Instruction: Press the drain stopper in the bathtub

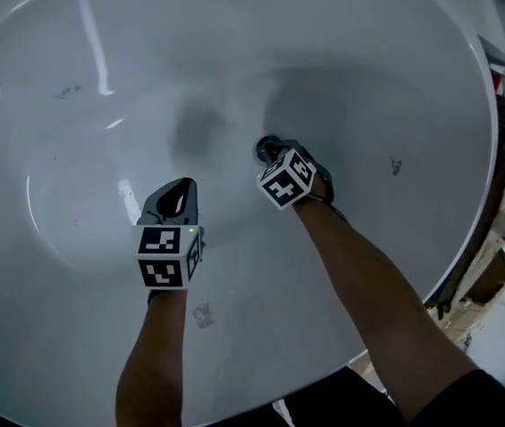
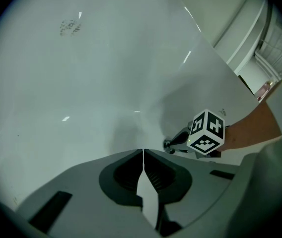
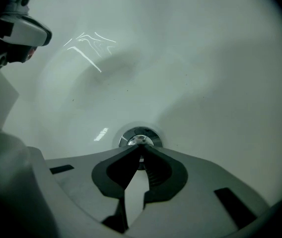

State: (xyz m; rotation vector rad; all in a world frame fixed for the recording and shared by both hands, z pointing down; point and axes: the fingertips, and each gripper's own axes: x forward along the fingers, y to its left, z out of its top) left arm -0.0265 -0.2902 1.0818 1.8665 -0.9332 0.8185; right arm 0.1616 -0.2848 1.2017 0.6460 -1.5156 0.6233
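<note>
Checking drain stopper: round, chrome, shiny outer ring around a raised centre cap. Sits flat in the floor of the bathtub, at the lowest dip of the basin, roughly mid-tub. Barely visible in head view, clear in right gripper view, near edge covered by right claw, tips together and meeting right at its centre. Can't tell whether pressed down or popped up. Tub itself: white, glossy, oval, smooth curved walls, a few small dark specks and scuffs.

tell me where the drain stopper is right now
In the right gripper view the drain stopper sits on the bathtub floor, just past the closed tips of the right tongs, at lower centre.
</note>
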